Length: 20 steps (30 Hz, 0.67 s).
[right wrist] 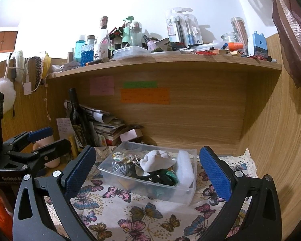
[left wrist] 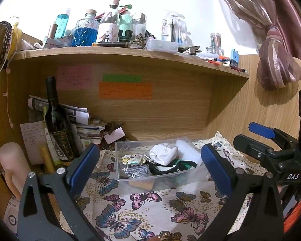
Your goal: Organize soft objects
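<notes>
A clear plastic box (left wrist: 130, 178) (right wrist: 190, 192) sits on the butterfly-print cloth (left wrist: 146, 206) (right wrist: 134, 210) under the shelf. Inside lie a white fabric pouch (left wrist: 163, 153) (right wrist: 153, 160), a white foam block (left wrist: 187, 151) (right wrist: 184, 168), a grey knitted piece (left wrist: 136, 170) (right wrist: 121, 167), a black-and-green strap (left wrist: 176, 165) (right wrist: 162, 177) and a printed soft charm (left wrist: 133, 158) (right wrist: 120, 155). My left gripper (left wrist: 150, 166) stands open in front of the box, holding nothing. My right gripper (right wrist: 148, 172) is open too, framing the box; it also shows at the right of the left wrist view (left wrist: 258, 136).
A dark wine bottle (left wrist: 57, 122) (right wrist: 78, 118), stacked papers (left wrist: 84, 124) (right wrist: 106, 124) and a pale cylinder (left wrist: 12, 160) crowd the left corner. The wooden shelf (left wrist: 130, 54) (right wrist: 160, 60) overhead is packed with bottles. A pink curtain (left wrist: 275, 50) hangs right. Coloured notes (left wrist: 125, 90) stick to the back panel.
</notes>
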Tool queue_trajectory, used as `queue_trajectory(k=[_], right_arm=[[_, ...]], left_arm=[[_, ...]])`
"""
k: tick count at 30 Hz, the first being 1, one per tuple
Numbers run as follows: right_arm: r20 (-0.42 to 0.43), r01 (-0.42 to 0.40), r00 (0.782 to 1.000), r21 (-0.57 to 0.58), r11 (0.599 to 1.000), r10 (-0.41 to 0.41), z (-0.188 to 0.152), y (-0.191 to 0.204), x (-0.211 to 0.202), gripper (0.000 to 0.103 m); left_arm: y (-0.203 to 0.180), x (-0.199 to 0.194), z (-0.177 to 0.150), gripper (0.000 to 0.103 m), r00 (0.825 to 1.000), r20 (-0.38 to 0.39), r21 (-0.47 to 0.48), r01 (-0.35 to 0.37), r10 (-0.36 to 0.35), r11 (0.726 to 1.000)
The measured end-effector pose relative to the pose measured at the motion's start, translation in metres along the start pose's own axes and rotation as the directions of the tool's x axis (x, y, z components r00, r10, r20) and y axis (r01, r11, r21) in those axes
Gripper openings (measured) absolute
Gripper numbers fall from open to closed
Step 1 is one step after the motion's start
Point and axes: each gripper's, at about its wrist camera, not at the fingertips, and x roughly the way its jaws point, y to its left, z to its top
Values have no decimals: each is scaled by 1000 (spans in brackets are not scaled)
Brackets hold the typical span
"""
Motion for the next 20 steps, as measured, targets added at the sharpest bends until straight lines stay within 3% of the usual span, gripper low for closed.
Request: queue_trajectory(k=[20], right_arm=[[-15,6,1000,13,1000,-5,-2,1,8,103]], left_arm=[[2,4,-3,103,1000,-6,-5,24,-24,1000]])
